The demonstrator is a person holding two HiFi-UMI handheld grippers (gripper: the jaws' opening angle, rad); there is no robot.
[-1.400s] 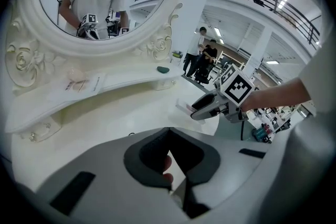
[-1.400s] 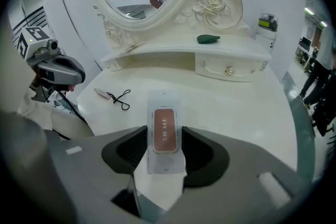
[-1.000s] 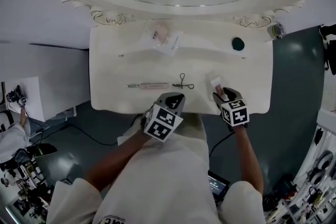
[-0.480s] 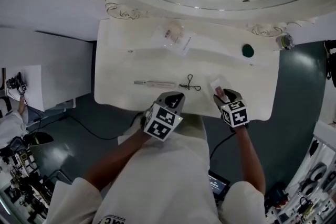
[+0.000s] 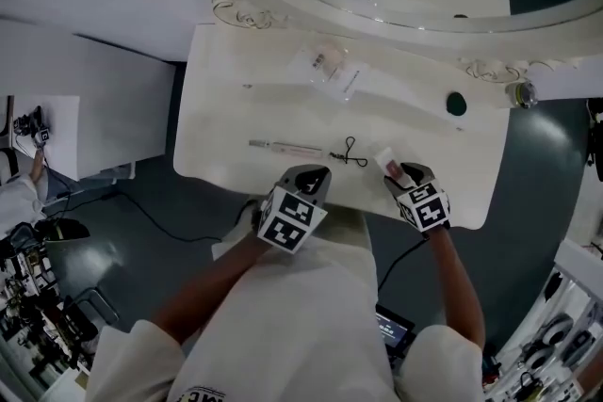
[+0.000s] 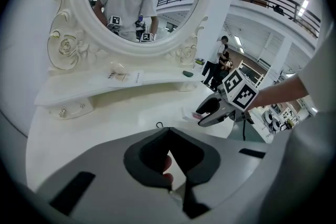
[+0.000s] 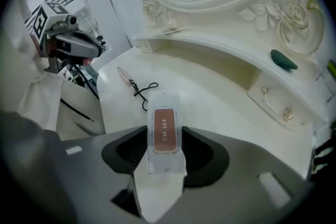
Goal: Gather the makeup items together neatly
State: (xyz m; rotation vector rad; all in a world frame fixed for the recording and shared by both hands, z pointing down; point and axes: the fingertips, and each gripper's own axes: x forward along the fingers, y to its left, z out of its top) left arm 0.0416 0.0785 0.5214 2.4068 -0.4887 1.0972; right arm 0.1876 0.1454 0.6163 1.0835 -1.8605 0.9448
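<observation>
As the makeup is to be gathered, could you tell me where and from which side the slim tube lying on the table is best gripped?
Probably at its middle, from straight above, with the gripper spanning its narrow width. The slim tube lies flat, running left to right in the head view, with bare table along both long sides; its right end nears the black looped tool.

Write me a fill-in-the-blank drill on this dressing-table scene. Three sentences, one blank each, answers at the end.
The packet with the brown label is clamped in the ___ tongs.
The eyelash curler is ___ in colour.
In the head view, the slim tube lies to the ___ of the eyelash curler.
Missing words: right; black; left.
</observation>
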